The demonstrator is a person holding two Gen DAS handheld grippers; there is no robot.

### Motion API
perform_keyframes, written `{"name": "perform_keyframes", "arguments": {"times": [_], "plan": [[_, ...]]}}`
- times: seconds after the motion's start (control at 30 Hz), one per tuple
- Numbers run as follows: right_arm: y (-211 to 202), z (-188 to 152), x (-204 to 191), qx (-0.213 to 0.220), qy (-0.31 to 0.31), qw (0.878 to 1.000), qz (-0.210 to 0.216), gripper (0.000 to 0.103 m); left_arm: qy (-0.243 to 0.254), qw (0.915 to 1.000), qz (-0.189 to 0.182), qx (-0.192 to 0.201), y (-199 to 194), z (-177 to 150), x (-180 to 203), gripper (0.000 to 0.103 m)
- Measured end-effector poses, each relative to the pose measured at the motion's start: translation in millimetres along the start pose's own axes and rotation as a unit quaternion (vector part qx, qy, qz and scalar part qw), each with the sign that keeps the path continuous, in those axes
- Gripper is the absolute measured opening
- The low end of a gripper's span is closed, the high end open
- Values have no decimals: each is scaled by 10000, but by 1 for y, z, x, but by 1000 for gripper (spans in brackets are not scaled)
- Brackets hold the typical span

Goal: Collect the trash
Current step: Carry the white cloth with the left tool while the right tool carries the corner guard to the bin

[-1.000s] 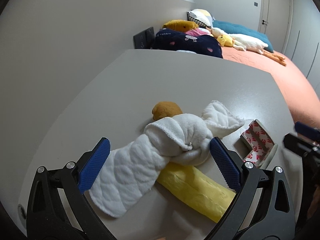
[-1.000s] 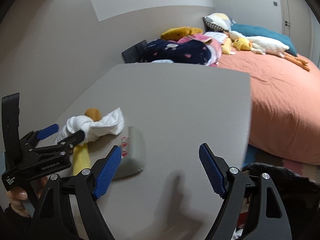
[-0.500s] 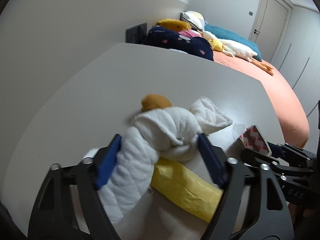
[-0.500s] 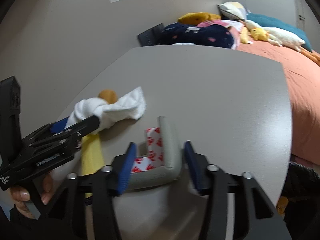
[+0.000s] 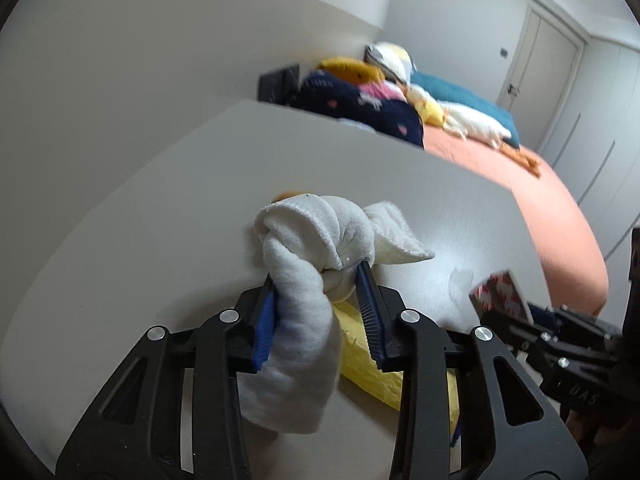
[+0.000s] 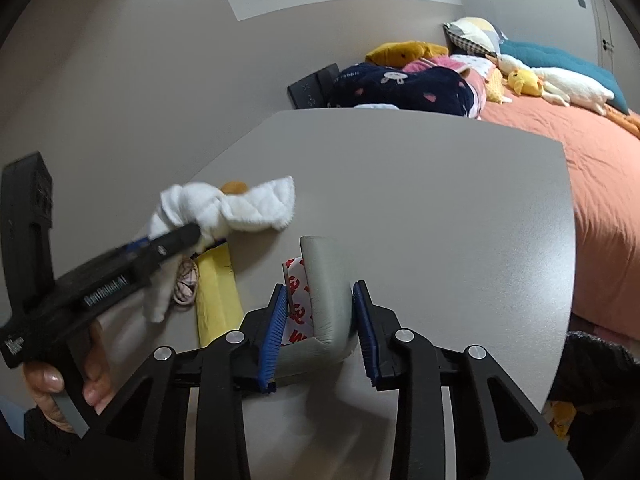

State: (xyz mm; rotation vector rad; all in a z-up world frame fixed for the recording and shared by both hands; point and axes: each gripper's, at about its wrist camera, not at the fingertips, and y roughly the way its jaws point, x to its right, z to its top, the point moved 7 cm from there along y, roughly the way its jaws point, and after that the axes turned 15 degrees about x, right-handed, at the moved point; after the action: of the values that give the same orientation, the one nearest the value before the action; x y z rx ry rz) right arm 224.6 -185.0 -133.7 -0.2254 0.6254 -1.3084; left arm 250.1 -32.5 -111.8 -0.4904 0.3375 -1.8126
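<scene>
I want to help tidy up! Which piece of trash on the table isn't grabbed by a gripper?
The yellow wrapper lies free on the table. The left gripper squeezes the white cloth, and the right gripper squeezes the grey corner guard.

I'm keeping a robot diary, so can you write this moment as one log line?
left gripper: shut on knotted white cloth | right gripper: shut on grey foam corner guard | grey table: yellow packet left

Knotted white cloth (image 5: 316,248), grey corner guard (image 6: 326,300)

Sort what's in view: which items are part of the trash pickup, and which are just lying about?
Job items:
knotted white cloth, in left claw
grey corner guard, in right claw
yellow packet
orange lump

Lying about:
bed
plush toys
navy pillow
</scene>
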Motion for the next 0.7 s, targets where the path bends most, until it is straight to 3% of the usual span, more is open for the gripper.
{"name": "perform_keyframes", "arguments": {"times": [0.1,0.23,0.7], "plan": [[-6,3,2,49,-37,10000,-39,35,-12,9995,84,318,-15,12,2,36],[-17,8,6,133,7,9999,-82,35,-52,9989,35,464,-31,22,9,36],[-69,22,7,475,27,9988,-77,35,85,9983,81,562,-64,35,34,36]]}}
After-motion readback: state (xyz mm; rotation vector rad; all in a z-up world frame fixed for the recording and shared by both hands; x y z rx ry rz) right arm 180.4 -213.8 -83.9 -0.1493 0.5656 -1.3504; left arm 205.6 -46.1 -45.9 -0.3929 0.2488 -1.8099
